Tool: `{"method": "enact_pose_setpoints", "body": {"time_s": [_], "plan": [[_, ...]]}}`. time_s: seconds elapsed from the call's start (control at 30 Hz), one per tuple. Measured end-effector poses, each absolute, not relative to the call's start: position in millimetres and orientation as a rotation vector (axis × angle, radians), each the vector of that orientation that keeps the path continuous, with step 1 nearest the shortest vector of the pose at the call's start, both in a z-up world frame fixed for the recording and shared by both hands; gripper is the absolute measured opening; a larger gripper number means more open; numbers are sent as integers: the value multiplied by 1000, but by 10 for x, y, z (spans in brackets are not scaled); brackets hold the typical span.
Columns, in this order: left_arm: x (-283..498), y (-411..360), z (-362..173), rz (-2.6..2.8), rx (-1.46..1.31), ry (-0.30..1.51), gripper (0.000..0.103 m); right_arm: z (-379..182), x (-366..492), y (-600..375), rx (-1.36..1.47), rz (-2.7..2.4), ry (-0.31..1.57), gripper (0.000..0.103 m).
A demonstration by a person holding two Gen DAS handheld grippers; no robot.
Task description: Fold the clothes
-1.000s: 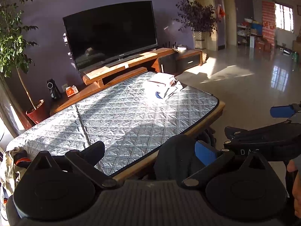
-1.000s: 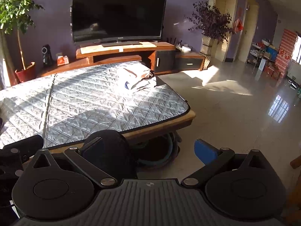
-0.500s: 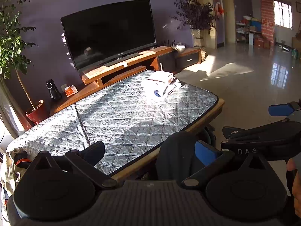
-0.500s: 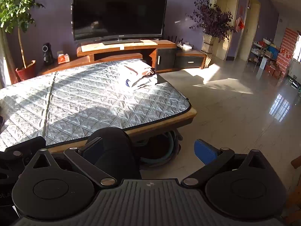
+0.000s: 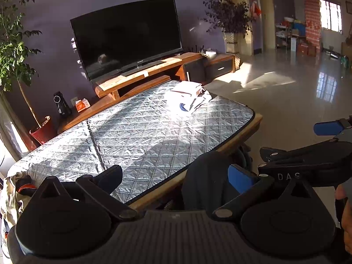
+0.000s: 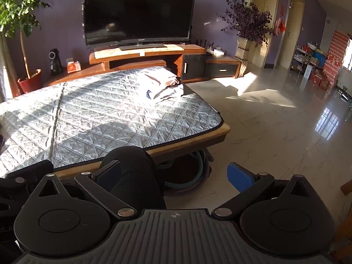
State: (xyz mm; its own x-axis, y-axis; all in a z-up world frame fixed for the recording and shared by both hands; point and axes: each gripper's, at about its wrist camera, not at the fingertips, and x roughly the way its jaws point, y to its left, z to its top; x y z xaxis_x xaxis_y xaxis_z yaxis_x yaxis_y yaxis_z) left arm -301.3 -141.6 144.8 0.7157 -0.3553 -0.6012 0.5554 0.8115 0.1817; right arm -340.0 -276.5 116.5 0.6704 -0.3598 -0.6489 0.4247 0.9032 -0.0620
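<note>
A stack of folded pale clothes lies at the far right end of the quilted grey table cover; it also shows in the right wrist view. My left gripper is open and empty, held over the table's near edge. My right gripper is open and empty, near the table's front right corner; it shows from the side in the left wrist view. A heap of unfolded clothes lies at the table's near left end. The person's dark knee sits between the fingers.
A TV stands on a wooden cabinet behind the table. Potted plants stand at the left and right. Shiny tiled floor lies to the right. Coiled hoses lie under the table.
Both grippers have drifted slightly, so the views shift a little. Both stay open and empty. The clothes have not moved.
</note>
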Motion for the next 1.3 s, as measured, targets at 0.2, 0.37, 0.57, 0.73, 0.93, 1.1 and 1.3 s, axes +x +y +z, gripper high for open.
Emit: {"method": "enact_pose_setpoints", "body": {"time_s": [0.2,0.37,0.57,0.73,0.93,1.1,1.3], "plan": [[-3014,-1417,1444,-518,367,584,102,1153,-3400,-2771,100,-444,711,103],[-3021,-1428,1438,-519,367,587,102,1149,-3404,-2777,100,-445,712,103],[-3014,-1424,1438,-520,366,589,102,1155,-3402,-2787,101,-444,712,103],[-3008,-1430,1429,-521,363,591,102,1153,-3409,-2780,99,-446,710,103],[-3002,-1428,1424,-523,357,595,102,1153,-3415,-2786,95,-449,704,103],[-2994,-1424,1422,-523,353,597,102,1164,-3418,-2784,88,-451,697,103],[-2985,-1418,1416,-524,351,599,102,1164,-3418,-2794,91,-449,700,103]]}}
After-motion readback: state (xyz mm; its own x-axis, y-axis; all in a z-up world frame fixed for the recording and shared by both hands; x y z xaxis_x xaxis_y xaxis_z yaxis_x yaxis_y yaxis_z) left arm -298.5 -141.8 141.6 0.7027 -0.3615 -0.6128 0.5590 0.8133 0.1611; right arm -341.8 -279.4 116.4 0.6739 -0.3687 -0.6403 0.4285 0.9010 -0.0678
